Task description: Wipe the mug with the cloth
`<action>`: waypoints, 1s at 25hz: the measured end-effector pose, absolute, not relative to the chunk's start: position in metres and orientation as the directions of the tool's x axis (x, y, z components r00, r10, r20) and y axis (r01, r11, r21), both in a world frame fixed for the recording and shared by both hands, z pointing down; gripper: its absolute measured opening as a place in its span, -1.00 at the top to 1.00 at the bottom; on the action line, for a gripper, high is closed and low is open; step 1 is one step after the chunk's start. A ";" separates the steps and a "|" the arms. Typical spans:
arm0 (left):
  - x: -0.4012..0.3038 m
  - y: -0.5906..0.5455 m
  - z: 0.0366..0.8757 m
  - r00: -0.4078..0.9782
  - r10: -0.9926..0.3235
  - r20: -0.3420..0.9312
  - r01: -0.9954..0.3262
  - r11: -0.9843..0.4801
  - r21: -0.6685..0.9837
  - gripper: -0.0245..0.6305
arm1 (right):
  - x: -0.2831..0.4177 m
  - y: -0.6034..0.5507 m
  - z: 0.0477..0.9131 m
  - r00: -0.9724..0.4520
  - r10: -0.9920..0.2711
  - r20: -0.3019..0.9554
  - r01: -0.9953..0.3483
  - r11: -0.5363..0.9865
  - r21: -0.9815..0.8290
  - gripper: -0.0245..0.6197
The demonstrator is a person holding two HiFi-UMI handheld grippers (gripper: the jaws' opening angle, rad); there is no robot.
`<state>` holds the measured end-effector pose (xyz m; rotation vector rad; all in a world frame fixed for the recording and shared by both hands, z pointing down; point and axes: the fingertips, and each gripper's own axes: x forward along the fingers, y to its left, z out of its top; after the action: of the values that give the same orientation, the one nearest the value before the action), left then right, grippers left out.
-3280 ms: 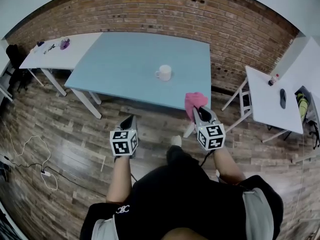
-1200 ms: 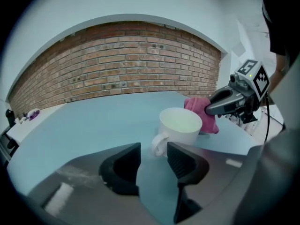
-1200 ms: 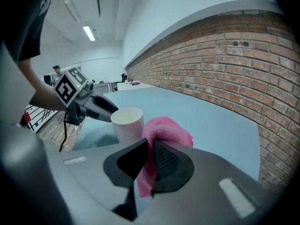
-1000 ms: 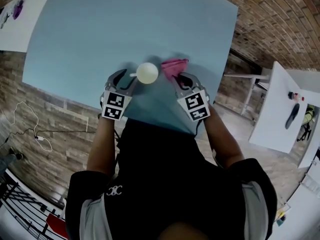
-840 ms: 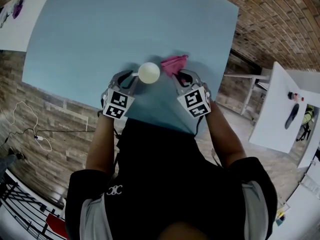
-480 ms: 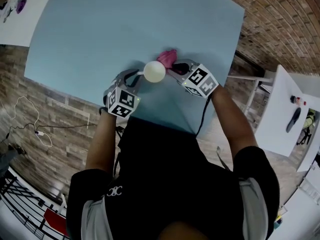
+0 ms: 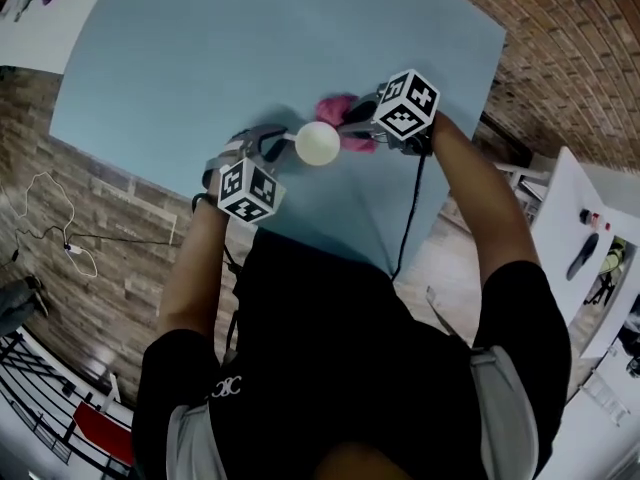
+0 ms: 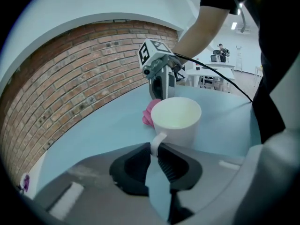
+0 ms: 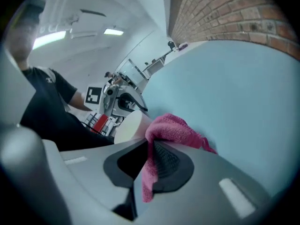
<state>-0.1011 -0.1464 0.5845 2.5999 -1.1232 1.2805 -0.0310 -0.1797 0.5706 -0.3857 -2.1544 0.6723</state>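
Near the worktop's [image 7: 230, 38] near edge, the left gripper [image 8: 156, 149], fingers just closed on the thin handle [image 8: 156, 140] of the white mug [image 7: 318, 143], steadies it while the right gripper [image 9: 151, 153], fingers clamped on the pink cloth [image 9: 174, 128], crowds its far side; a hard wipe could twist that narrow hold loose.

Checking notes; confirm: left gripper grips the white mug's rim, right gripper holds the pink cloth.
Not the rim: the left gripper view shows the left gripper just closed on the handle of the white mug. The right gripper holds the pink cloth.
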 end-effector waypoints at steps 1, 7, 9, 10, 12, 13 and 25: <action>-0.102 -0.148 0.584 0.405 -0.588 0.700 -0.608 -0.745 -0.273 0.78 | -0.036 -0.183 0.570 -0.620 0.507 0.599 0.029 0.777 -0.628 0.80; -0.104 -0.159 0.581 0.416 -0.587 0.695 -0.572 -0.763 -0.303 0.78 | -0.067 -0.190 0.568 -0.605 0.642 0.472 0.023 0.606 -0.795 0.80; -0.102 -0.162 0.579 0.411 -0.592 0.693 -0.572 -0.759 -0.310 0.78 | -0.078 -0.191 0.569 -0.585 0.669 0.457 0.038 0.586 -0.809 0.80; -0.101 -0.164 0.579 0.405 -0.597 0.692 -0.576 -0.755 -0.314 0.78 | -0.084 -0.191 0.568 -0.582 0.679 0.448 0.049 0.579 -0.814 0.80; -0.101 -0.166 0.577 0.394 -0.608 0.690 -0.587 -0.744 -0.320 0.78 | -0.098 -0.190 0.559 -0.592 0.698 0.402 0.088 0.552 -0.829 0.80; -0.101 -0.167 0.577 0.388 -0.613 0.688 -0.593 -0.738 -0.322 0.78 | -0.105 -0.188 0.551 -0.602 0.709 0.367 0.112 0.530 -0.840 0.80; -0.108 -0.170 0.572 0.350 -0.656 0.669 -0.670 -0.674 -0.311 0.80 | -0.116 -0.177 0.566 -0.510 0.745 0.429 0.109 0.551 -0.827 0.80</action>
<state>-0.1083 -0.1699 0.5722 2.5668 -1.2613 1.2588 -0.1165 -0.1772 0.5663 -0.6904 -1.9579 0.9718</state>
